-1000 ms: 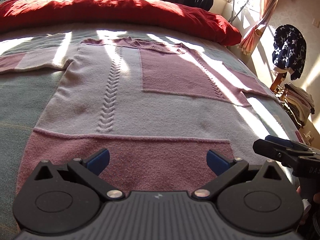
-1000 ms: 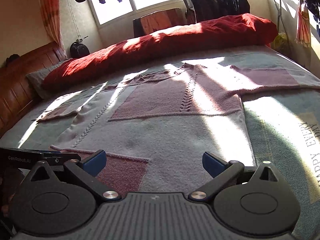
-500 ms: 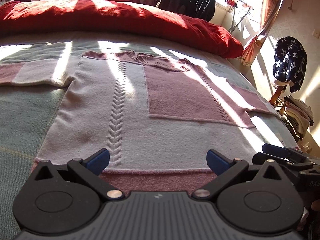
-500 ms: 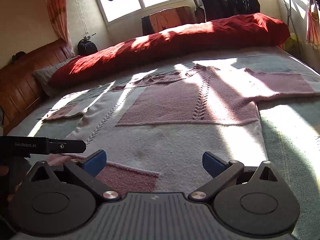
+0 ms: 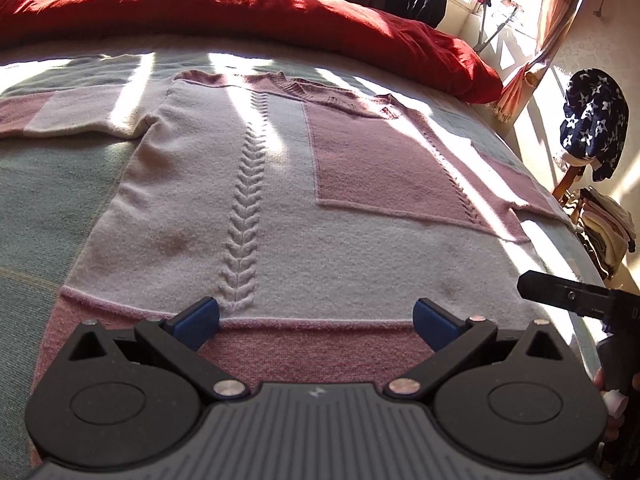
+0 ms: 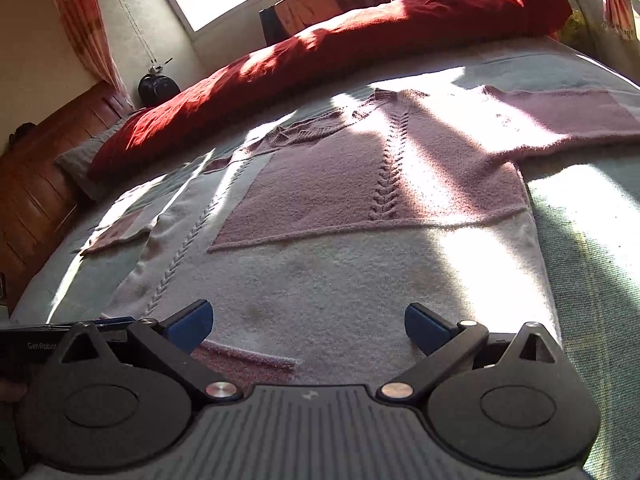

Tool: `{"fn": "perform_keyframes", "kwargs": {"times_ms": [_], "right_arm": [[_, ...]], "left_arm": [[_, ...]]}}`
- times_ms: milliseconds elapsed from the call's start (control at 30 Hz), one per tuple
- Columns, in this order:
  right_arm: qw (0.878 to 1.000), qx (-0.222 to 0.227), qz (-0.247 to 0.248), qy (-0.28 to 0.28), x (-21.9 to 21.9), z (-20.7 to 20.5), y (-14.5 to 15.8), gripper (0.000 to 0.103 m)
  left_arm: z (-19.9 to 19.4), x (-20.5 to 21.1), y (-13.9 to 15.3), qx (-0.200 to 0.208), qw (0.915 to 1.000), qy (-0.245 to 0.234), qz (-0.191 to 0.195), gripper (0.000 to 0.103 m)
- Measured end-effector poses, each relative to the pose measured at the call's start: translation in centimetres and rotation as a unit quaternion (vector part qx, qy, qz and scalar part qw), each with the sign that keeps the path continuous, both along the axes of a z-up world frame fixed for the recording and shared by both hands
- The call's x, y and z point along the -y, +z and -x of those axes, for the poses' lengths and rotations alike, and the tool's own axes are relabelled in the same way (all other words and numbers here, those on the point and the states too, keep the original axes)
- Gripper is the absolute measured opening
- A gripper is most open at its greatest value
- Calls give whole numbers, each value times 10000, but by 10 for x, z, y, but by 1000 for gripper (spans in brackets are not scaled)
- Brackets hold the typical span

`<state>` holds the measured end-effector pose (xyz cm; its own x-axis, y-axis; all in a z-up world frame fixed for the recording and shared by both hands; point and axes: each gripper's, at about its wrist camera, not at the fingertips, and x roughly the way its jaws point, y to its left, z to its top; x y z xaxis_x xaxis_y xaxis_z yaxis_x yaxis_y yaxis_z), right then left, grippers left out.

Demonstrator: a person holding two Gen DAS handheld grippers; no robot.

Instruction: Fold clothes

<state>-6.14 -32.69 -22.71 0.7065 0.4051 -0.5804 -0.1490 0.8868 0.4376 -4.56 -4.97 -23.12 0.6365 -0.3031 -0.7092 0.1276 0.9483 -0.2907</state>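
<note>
Pink and cream wool: the sweater [image 5: 280, 216] lies flat and face up on the bed [image 5: 48, 200], both sleeves spread out, no fold made yet as far as I can see. The left gripper [image 5: 316, 318] and the right gripper [image 6: 308, 322] hover over its hem, each spread wide and empty. All the folding looks left to do.
</note>
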Motion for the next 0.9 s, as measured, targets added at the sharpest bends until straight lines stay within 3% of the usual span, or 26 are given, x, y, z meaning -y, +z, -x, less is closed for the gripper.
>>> {"fn": "perform_keyframes", "kwargs": {"times_ms": [300, 500, 767, 900], "right_arm": [[9972, 432, -315, -515, 80, -26, 31, 103], [9940, 460, -125, -984, 157, -61, 38, 103], [9856, 279, -213, -1655, 276, -101, 22, 103], [9738, 231, -621, -2174, 333, -119, 7, 103]], "left_arm": [[1, 3, 10, 155, 9999, -12, 33, 102], [-10, 2, 29, 354, 9994, 48, -26, 102], [-36, 28, 28, 333, 9994, -91, -76, 102], [-46, 43, 24, 294, 9994, -173, -94, 102]]}}
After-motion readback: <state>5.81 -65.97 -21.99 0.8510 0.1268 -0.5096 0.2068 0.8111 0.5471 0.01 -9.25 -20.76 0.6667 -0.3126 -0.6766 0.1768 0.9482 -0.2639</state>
